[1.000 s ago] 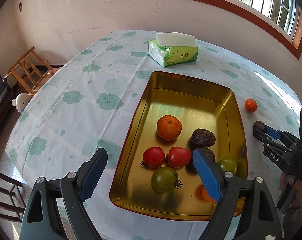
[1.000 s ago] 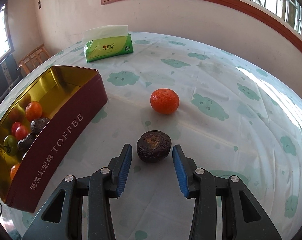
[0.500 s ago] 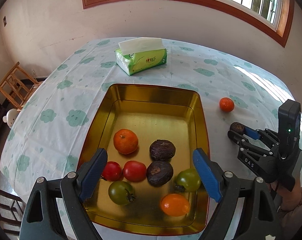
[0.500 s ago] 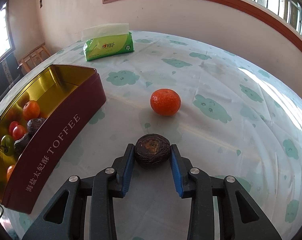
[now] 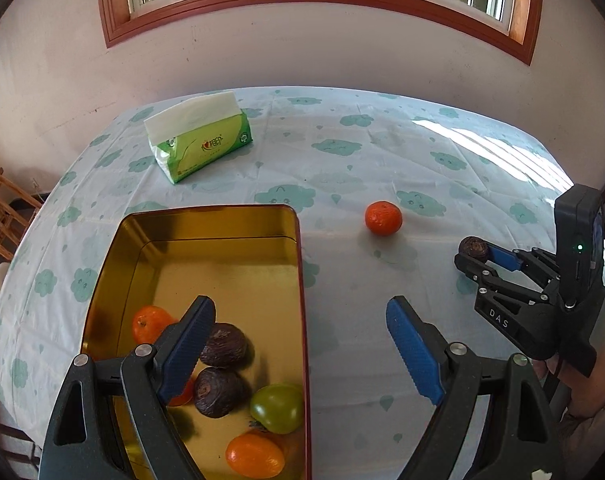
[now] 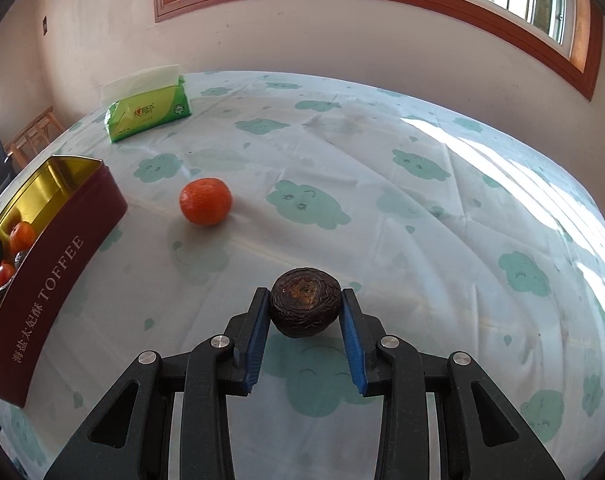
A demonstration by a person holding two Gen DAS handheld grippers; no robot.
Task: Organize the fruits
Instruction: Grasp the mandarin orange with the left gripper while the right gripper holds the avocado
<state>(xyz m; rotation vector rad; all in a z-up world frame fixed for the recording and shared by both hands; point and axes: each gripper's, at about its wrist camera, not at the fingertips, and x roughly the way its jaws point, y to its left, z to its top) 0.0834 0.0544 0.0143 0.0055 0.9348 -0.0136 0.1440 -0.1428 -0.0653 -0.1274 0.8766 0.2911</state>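
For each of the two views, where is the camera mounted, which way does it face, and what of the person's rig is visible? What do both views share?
Left wrist: on the left claw, angled down at the toffee tin; own open fingers, the right claw and a hand show.
Right wrist: on the right claw, angled down at the tablecloth; own fingers shut on a dark wrinkled fruit.
Shared: tin, loose orange, tissue pack, that held fruit, window.

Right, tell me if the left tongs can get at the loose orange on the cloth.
Probably yes. The left tongs are open and empty, and the orange sits alone on bare cloth ahead of them, beside the tin. The right tongs, shut on a dark fruit, stay off to the side.
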